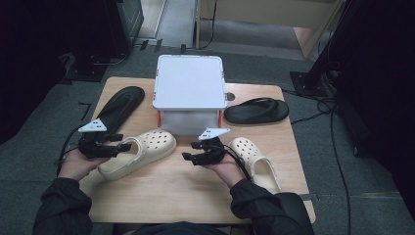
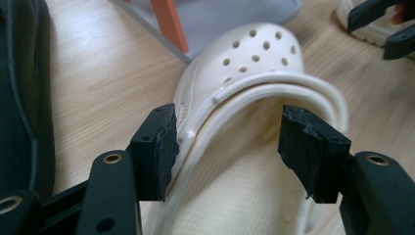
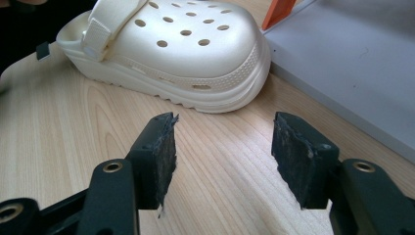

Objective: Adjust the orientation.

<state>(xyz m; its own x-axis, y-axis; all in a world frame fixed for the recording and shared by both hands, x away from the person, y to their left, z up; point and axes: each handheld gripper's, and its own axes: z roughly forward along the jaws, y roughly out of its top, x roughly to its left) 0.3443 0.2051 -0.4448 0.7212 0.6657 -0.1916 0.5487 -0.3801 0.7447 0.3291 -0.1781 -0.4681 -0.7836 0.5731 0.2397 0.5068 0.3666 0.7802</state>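
Nearest to me, my left gripper (image 2: 227, 156) sits with its jaws spread wide around the heel end of the left clog (image 1: 138, 153). One pad (image 2: 164, 147) is just beside the outer side wall, where the strap pivots, and the other pad (image 2: 306, 147) hangs over the foot opening, apart from the rim. Nothing is gripped yet. The clog lies on the table (image 1: 171, 191) at the front left, toe pointing toward the white box (image 1: 190, 83).

To take it well, I judge I should lower a little so one pad goes inside the opening and the other stays outside the wall, then close on that one side wall below the folded strap. That foam is soft, so a firm, deep bite should hold better than a pinch on the lip.

My right gripper (image 1: 198, 151) is wide too and holds nothing. It hovers over bare wood between the two clogs, aimed at the left one's toe. The right clog (image 1: 255, 161) lies just behind my right hand.

Farther off, the box stands at the middle of the table, a black flip-flop (image 1: 257, 111) to its right and a second black flip-flop (image 1: 119, 105) to its left.
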